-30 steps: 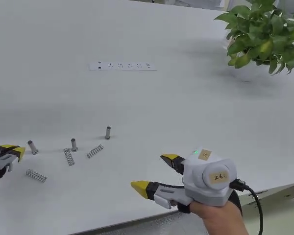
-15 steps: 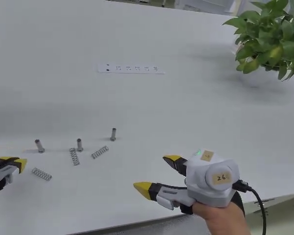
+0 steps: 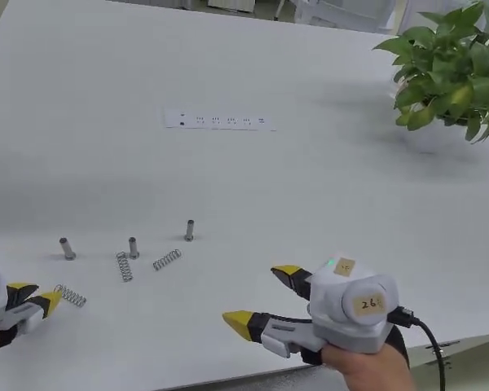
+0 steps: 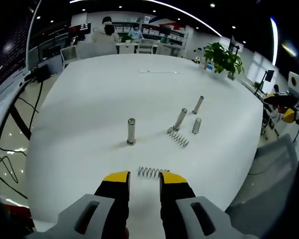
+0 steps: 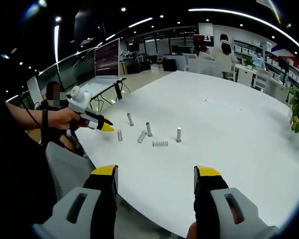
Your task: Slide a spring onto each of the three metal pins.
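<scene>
— White workbench (image 3: 310,187) under you, broad and plain, with an open-plan office behind it: ceiling spots, desks, screens. What else sits on it?
— A white power strip (image 3: 220,121) lies flat toward the far side. A potted plant (image 3: 452,69) stands at the far right.
— And the parts?
— Three metal pins stand upright in a loose row near your front-left edge: left pin (image 3: 67,248), middle pin (image 3: 134,247), right pin (image 3: 189,230). Three springs lie flat by them, none on a pin. The second spring (image 3: 124,266) lies just in front of the middle pin. The third spring (image 3: 167,259) lies between the middle and right pins. The nearest spring (image 3: 69,295) lies apart, closer to you.
— My left gripper?
— Your left gripper (image 3: 39,293) has its jaws only a little apart, with nothing between them. Its yellow tips sit just short of the nearest spring; whether they touch it I cannot tell.
— The right one?
— Your right gripper (image 3: 258,294) is held near the front edge, well apart from the parts, with its jaws spread wide and empty.
</scene>
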The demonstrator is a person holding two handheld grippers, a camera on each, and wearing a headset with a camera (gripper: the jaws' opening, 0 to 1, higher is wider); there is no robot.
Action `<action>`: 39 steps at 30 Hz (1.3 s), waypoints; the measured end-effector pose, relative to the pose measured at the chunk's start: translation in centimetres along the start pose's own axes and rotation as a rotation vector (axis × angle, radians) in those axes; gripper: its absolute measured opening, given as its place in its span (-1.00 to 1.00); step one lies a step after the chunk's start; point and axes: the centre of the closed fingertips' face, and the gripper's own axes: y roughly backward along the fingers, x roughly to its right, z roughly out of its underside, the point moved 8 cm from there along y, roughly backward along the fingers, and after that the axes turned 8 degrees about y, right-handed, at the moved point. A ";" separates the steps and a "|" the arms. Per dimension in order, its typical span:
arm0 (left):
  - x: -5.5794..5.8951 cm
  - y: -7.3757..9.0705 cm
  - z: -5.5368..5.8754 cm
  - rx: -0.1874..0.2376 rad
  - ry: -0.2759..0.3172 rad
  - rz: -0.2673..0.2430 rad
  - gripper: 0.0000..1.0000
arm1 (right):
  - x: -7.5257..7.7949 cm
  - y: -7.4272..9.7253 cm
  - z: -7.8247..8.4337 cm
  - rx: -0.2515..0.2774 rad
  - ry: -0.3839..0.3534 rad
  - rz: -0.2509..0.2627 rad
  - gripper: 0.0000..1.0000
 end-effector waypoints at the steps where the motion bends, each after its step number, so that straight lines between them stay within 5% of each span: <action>1: 0.0 0.0 -0.1 -0.009 -0.044 0.005 -0.66 | 0.0 0.0 0.0 0.000 0.000 0.000 0.20; 5: 0.0 -0.3 -0.2 -0.033 -0.142 0.055 -0.58 | 0.0 0.1 0.1 -0.002 -0.003 0.001 0.20; 13: 0.3 -1.5 -0.4 -0.133 -0.440 0.131 -0.59 | -0.3 0.1 0.5 -0.005 -0.012 0.007 0.20; 21: 0.9 -3.0 -0.6 -0.186 -0.572 0.214 -0.52 | -0.5 0.3 1.0 -0.013 -0.025 0.015 0.20; 28: 0.7 -4.2 -0.4 -0.231 -0.563 0.276 -0.66 | -0.4 0.7 1.2 -0.014 -0.035 0.026 0.19; 35: 0.3 -3.9 0.4 -0.285 -0.577 0.279 -0.70 | -0.2 1.0 1.3 -0.015 -0.046 0.040 0.19; 39: 0.2 -3.6 0.6 -0.281 -0.546 0.273 -0.79 | -0.2 0.9 1.4 -0.017 -0.047 0.038 0.18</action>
